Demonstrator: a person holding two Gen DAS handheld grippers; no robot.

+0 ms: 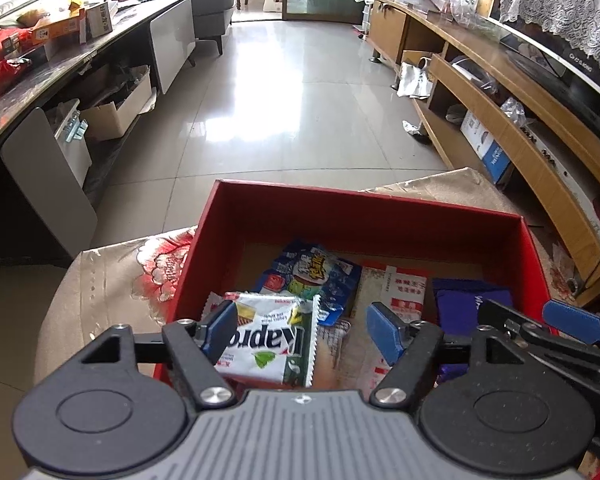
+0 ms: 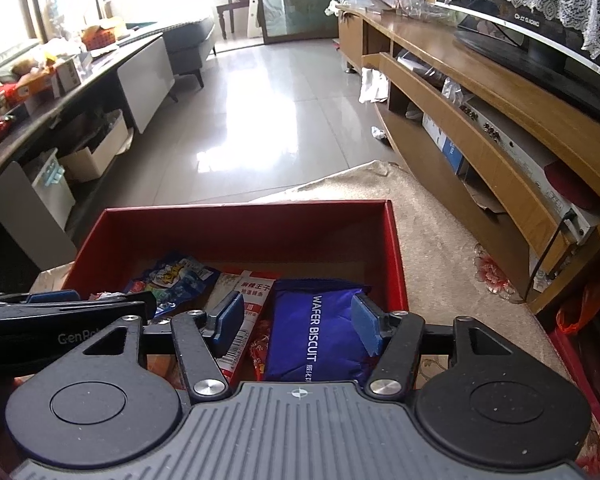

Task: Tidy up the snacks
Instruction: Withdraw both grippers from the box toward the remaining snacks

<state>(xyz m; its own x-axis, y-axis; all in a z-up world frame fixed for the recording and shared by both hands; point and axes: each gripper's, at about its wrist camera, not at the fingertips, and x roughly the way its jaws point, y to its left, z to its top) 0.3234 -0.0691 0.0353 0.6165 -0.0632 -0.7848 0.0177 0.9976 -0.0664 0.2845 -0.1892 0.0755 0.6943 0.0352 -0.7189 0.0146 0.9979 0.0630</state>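
A red box point(image 1: 360, 216) sits on a beige cloth and holds several snack packs. In the left wrist view my left gripper point(image 1: 304, 330) is open over the box's near end, above a white and green Kaprio pack point(image 1: 272, 340); the pack lies against the left fingertip, not clamped. A blue pack point(image 1: 312, 276) and a white and red pack point(image 1: 404, 292) lie further in. In the right wrist view my right gripper point(image 2: 298, 320) is open over a purple wafer biscuit pack point(image 2: 316, 332) in the red box point(image 2: 244, 220), beside a white and red pack point(image 2: 244, 308).
A beige cloth point(image 2: 440, 240) covers the surface under the box. A wooden TV cabinet point(image 2: 500, 120) with a television runs along the right. A dark sideboard point(image 1: 40, 80) with clutter and boxes stands on the left. Glossy tiled floor point(image 1: 280, 100) lies ahead.
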